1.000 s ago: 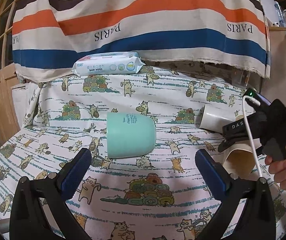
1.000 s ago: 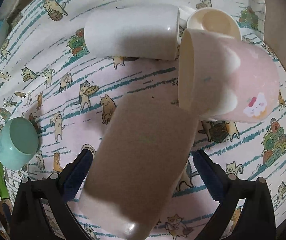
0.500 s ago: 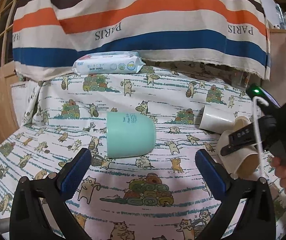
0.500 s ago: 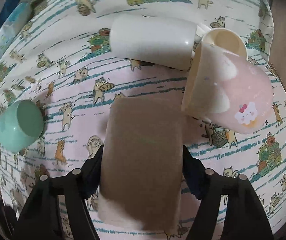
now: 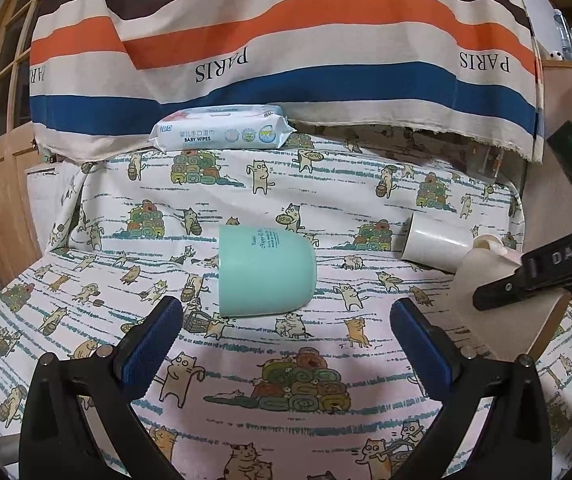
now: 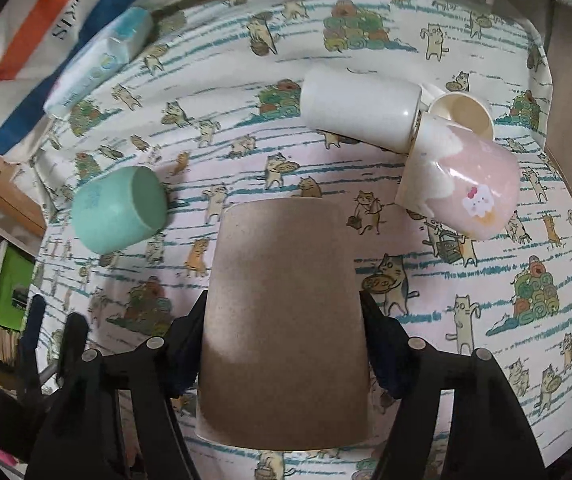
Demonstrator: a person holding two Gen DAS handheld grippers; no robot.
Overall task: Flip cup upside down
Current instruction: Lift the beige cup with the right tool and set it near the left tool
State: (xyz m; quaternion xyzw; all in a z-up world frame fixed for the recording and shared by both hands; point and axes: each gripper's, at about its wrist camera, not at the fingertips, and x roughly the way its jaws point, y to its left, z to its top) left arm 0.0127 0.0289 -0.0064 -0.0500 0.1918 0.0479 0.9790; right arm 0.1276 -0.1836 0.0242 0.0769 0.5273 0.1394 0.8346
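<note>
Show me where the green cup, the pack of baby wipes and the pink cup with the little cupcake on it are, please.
green cup [image 5: 266,272], left wrist view, on its side wall.
pack of baby wipes [image 5: 222,128], left wrist view, on its printed front.
pink cup [image 6: 470,184], right wrist view, on its side above the cupcake.

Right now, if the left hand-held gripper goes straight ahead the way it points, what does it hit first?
Most likely the mint green cup lying on its side on the cat-print cloth. It sits ahead of the open left hand-held gripper, roughly between the finger lines, slightly left of centre. Depth is hard to judge; the gripper could pass above it.
</note>
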